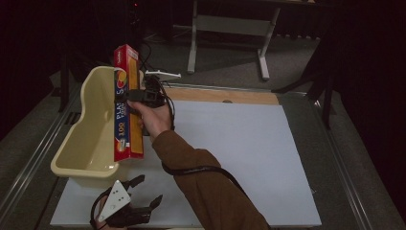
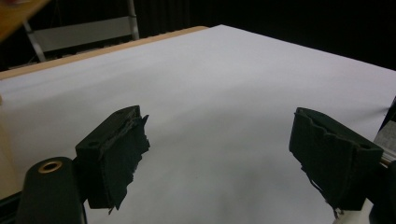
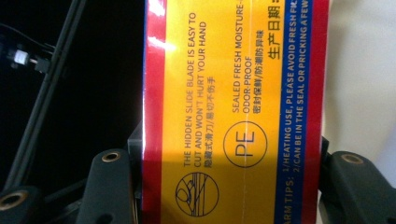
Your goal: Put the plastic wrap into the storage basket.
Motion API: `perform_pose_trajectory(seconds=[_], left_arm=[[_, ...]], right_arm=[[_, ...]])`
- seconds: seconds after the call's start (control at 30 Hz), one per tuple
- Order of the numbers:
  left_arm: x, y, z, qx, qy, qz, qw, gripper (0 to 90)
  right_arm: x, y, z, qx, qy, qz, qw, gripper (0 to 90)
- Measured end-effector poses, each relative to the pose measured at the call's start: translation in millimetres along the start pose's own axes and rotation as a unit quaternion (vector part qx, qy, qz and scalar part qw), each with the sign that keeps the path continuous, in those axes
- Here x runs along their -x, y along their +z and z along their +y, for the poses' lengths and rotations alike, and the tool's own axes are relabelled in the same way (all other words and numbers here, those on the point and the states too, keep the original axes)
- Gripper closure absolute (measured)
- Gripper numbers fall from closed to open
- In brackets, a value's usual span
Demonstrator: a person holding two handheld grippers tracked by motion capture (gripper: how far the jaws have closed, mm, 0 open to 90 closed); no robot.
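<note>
- My right gripper (image 1: 136, 96) has its jaws clamped across the narrow faces of the plastic-wrap box (image 3: 233, 112), gripping it near mid-length.
- I hold the box tilted over the right rim of the cream tub (image 1: 91, 124), lower end toward the tub's near corner.
- I judge it light, stiff cardboard with a glossy, slippery skin; a mid-length grip suits it, and squeezing harder could dent it.
- My left gripper (image 1: 143, 203) rests on the white sheet (image 2: 224, 93), jaws wide apart and empty.

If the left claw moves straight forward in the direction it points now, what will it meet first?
Probably nothing soon. The left claw stands open, and ahead of it lies the bare white sheet up to the wooden table edge. Beyond that edge, a grey table frame stands, but the depth is unclear.
</note>
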State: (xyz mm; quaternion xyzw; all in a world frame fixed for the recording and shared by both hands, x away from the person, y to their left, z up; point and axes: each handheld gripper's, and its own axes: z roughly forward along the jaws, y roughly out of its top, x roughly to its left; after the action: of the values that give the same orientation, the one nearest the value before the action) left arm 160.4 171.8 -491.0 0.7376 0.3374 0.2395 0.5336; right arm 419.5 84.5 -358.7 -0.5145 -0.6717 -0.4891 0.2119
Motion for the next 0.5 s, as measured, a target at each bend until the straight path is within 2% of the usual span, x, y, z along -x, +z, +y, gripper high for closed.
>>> perform_pose_trajectory(seconds=[0.3,0.4,0.5], left_arm=[[0.4,-4.4,-0.5,0.006,-0.003,0.001,1.0000,18.0],[0.4,-5.4,-0.8,0.007,-0.003,0.001,1.0000,18.0],[0.0,-5.9,-0.8,0.008,-0.004,0.001,1.0000,18.0]], right_arm=[[-1.5,21.0,-7.3,0.013,0.044,0.011,0.9989,41.5],[-0.7,24.6,-7.6,0.032,0.065,0.016,0.9972,41.5],[-3.3,28.8,-9.4,0.036,0.069,0.018,0.9968,41.4]])
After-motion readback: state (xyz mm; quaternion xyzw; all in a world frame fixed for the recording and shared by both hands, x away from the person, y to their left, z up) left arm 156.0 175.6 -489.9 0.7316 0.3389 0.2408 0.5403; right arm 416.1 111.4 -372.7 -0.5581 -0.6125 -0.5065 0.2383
